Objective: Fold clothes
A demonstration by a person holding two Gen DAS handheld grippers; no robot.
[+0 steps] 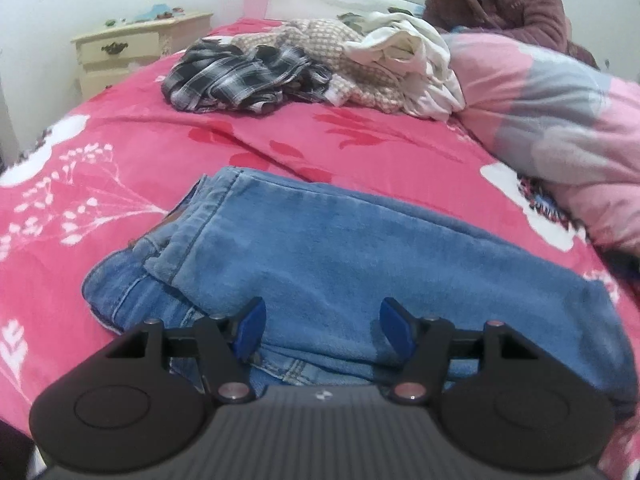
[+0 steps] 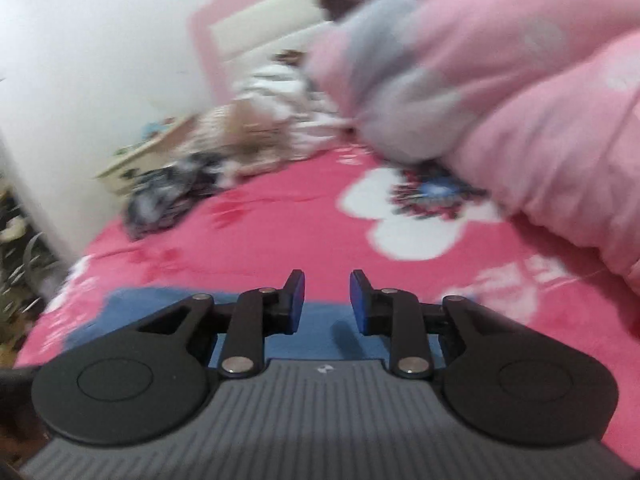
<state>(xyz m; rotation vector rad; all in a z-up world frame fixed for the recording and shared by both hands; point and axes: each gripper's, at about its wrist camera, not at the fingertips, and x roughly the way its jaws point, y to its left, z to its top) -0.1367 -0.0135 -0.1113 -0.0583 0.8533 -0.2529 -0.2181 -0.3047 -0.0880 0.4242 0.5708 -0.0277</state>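
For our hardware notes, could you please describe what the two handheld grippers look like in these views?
Both look alike: the left gripper and right gripper each have a grey ribbed body with a small white mark, two round black discs, black linkage arms with silver pivot pins, and blue pads on the fingers. No cables or sleeves show.

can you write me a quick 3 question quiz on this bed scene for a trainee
1. True or false: the left hand-held gripper is shut on the jeans.
2. Which garment in the pile at the far end of the bed lies nearest the nightstand? A) plaid shirt B) white garment C) checked sweater
3. Fill in: the jeans lie folded on a pink ____ with white flowers.

Key
1. False: its jaws stand open above the jeans, holding nothing.
2. A
3. bedspread
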